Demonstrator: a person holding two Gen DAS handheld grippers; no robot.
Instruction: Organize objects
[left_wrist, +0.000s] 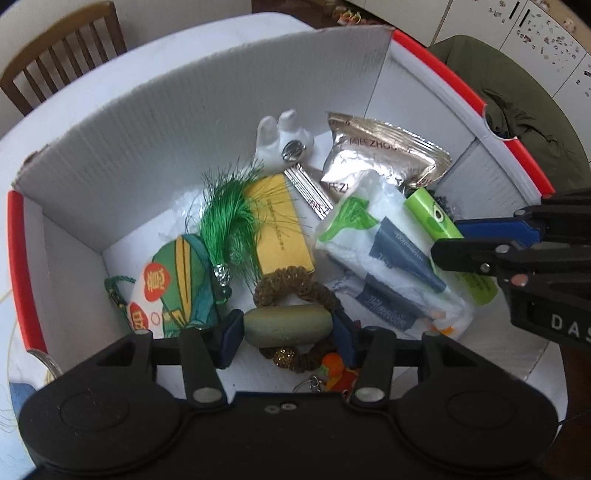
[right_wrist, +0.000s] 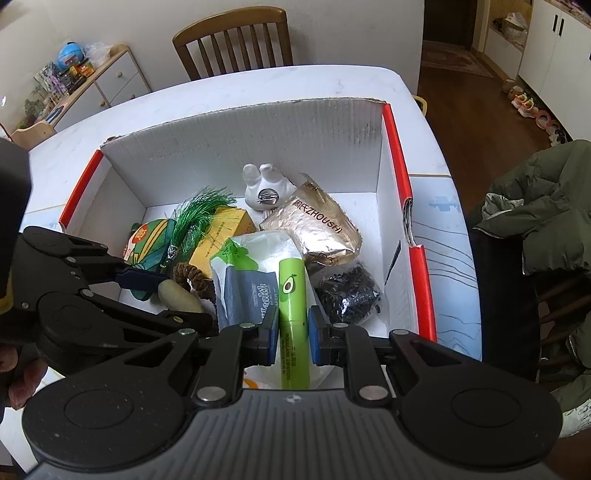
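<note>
Olive-green oval stone (left_wrist: 288, 325) sits between the blue pads of the left gripper (left_wrist: 286, 334), low in the near part of the white cardboard box (left_wrist: 207, 122) — pads appear to touch both its ends, so the claw is closed partway, about the stone's length. Whether the stone is lifted clear or resting on the brown beaded ring (left_wrist: 295, 284) under it, cannot tell. Right gripper (right_wrist: 292, 334) is narrowed around a lime-green tube (right_wrist: 293, 306) with an avocado print; pads sit right against its sides, though firm contact is hard to confirm. The tube lies over a white tissue pack (right_wrist: 255, 273) with grey labels, near the box's middle front.

Around them in the box: a green-and-yellow printed pouch (left_wrist: 177, 284) with a green tassel (left_wrist: 229, 218) to the left, a yellow box (left_wrist: 277, 229) behind the ring, a white ceramic figurine (left_wrist: 280, 140) toward the back wall, a gold foil packet (left_wrist: 384, 155) at back right, and a clear bag of dark bits (right_wrist: 349, 295) at right — seen from the right wrist only. Box has red-edged side walls and stands on a white table (right_wrist: 258, 85); a wooden chair (right_wrist: 236, 40) stands beyond it.
</note>
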